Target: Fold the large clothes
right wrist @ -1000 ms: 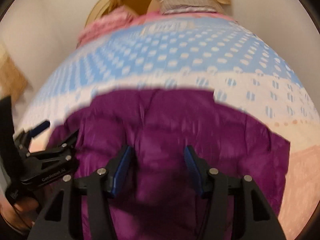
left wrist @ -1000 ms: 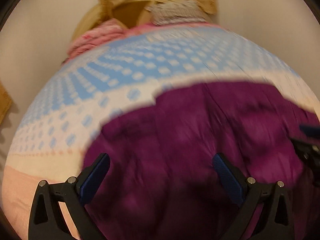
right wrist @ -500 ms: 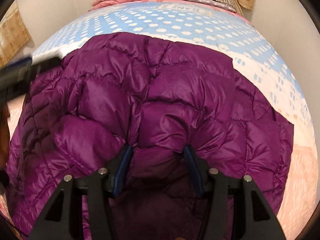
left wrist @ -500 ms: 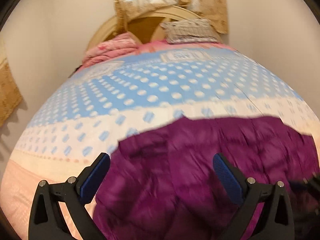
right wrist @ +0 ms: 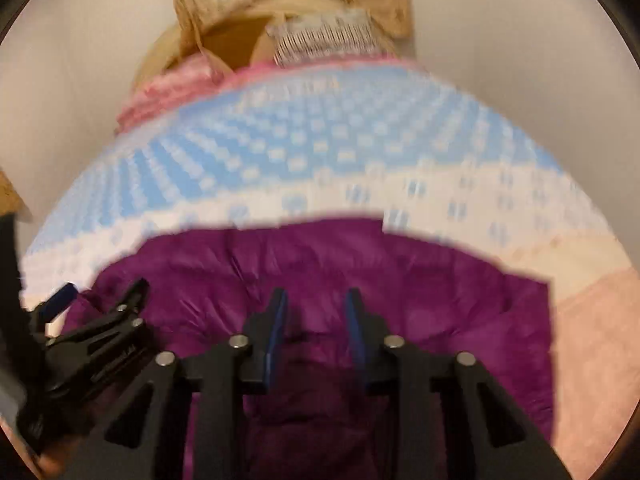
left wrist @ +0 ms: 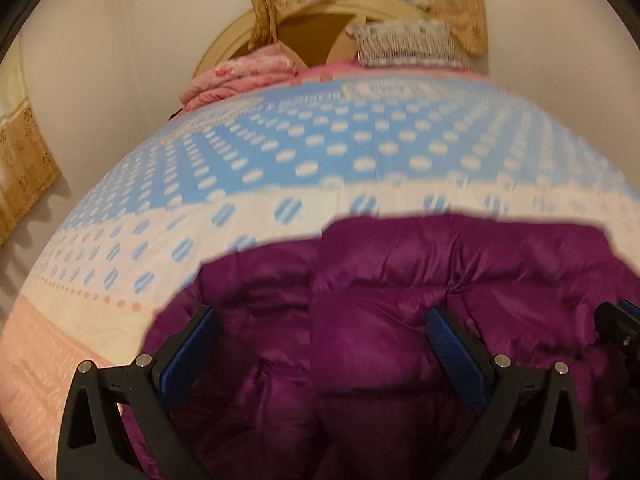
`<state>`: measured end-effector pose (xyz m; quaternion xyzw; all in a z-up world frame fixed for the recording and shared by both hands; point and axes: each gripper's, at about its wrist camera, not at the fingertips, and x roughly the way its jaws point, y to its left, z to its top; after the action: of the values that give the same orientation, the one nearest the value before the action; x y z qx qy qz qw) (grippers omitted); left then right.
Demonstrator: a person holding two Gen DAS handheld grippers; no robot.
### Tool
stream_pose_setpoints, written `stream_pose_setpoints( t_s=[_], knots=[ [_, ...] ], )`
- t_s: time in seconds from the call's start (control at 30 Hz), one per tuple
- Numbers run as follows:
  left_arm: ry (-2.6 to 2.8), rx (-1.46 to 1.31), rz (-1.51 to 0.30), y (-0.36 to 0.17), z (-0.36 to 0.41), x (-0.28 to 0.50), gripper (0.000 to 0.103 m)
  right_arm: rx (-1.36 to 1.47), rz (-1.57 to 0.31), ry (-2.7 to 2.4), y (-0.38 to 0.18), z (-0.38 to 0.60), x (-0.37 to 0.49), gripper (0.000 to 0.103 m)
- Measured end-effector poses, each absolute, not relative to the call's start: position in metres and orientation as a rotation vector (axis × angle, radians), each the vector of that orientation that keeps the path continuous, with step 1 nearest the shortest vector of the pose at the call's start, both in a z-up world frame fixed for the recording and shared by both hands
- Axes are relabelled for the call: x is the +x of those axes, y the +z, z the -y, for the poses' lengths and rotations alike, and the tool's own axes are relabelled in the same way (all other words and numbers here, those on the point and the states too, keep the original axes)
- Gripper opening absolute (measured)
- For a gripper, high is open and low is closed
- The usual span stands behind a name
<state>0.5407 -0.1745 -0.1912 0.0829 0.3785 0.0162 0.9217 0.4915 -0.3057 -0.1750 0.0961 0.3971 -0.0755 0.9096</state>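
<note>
1. Left wrist view: my left gripper (left wrist: pixel 320 344) hangs spread wide over the puffy purple quilted jacket (left wrist: pixel 400 280), which lies on the blue-and-cream dotted bedspread (left wrist: pixel 320 152). Its pads touch nothing I can see. I judge the fold is just starting, and this hand still needs an edge.

2. Right wrist view: my right gripper (right wrist: pixel 316 320) is closing, with jacket fabric (right wrist: pixel 440 288) between the jaws. Blur hides whether the pads bite yet. Next I would firm up that pinch before lifting.
</note>
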Motion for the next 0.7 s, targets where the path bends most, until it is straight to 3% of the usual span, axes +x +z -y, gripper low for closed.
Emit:
stream_pose_setpoints(
  t_s=[0.13,0.7],
  knots=[
    [0.026,0.155,-0.827,-0.204,0.173,0.547,0.102,0.134,-0.842,-0.169,-0.206,0.298,0.496,0.032],
    [0.022,0.158,-0.879,-0.216,0.174,0.553,0.102,0.079,-0.828,-0.192,-0.211,0.291,0.499,0.032]
  ],
)
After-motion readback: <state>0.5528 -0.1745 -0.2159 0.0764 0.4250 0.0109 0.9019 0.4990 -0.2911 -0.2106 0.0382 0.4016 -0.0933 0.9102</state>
